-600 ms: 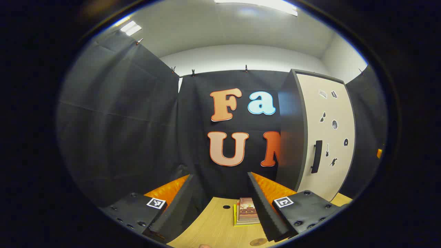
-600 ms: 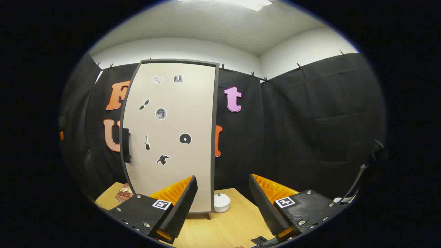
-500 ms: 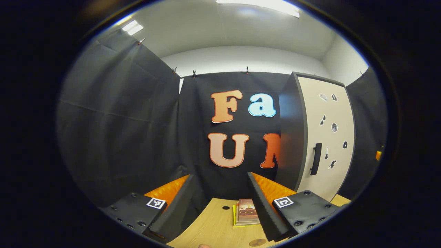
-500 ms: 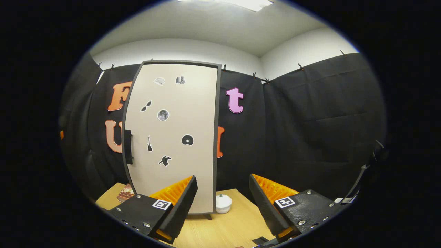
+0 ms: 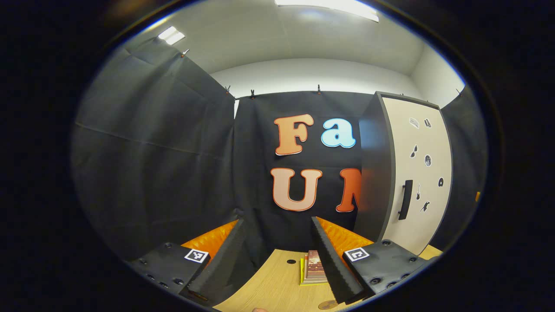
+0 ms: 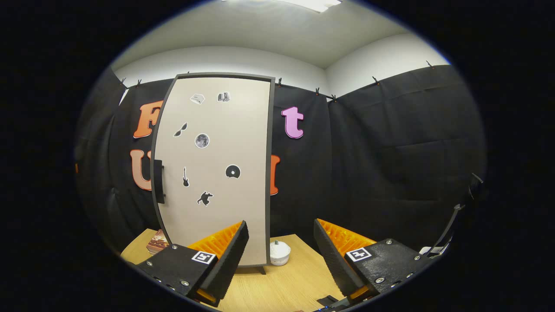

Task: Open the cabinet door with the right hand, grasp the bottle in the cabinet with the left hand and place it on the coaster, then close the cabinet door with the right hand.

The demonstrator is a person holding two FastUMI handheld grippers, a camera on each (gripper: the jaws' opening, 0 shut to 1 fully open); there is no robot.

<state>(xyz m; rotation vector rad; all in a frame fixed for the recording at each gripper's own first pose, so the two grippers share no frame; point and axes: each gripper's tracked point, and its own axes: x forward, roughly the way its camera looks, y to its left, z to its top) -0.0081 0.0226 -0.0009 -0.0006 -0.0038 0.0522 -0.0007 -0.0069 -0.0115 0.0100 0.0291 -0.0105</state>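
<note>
Jaws on both grippers are spread wide with nothing between them. Right gripper faces the tall beige cabinet door with a dark frame, well short of its black bar handle on the left edge, which I'd guess it goes for first. Left gripper hangs back over the light wooden surface near a small stack of books, probably waiting. Door's shut, so the bottle is hidden. A round brown coaster peeks in at the bottom.
</note>
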